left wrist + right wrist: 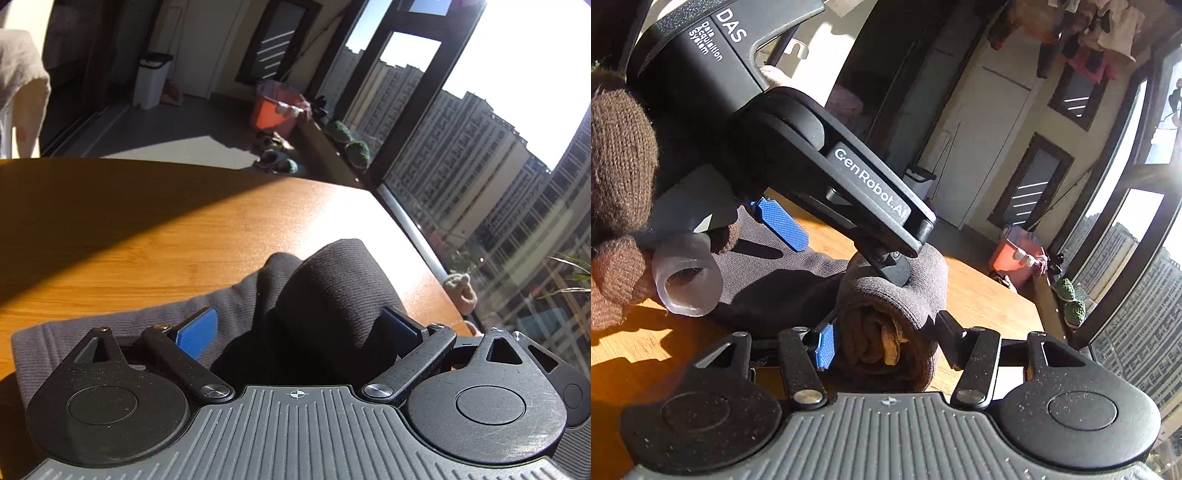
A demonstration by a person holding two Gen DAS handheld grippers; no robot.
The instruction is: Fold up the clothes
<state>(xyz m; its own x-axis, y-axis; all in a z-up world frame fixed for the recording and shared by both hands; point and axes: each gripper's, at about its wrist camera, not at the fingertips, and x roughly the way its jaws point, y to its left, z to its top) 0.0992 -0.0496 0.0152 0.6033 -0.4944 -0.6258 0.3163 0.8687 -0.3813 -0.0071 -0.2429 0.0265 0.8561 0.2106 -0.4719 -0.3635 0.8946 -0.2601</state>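
Both grippers [295, 325] [882, 343] spread around rolled dark garment [894, 314], gloved hand [617, 206] gripping handle

Right gripper [886, 341] w/ jaws apart astride rolled dark garment [901, 299] on wooden desk [982, 295], left gripper [846, 247] pressing roll from above, brown-gloved hand [617, 199] holding it, orange bucket [1008, 254] in bkgd

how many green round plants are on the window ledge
2. In the left wrist view, one green plant sits farther along the window ledge, the other green plant nearer the table. More may be hidden.
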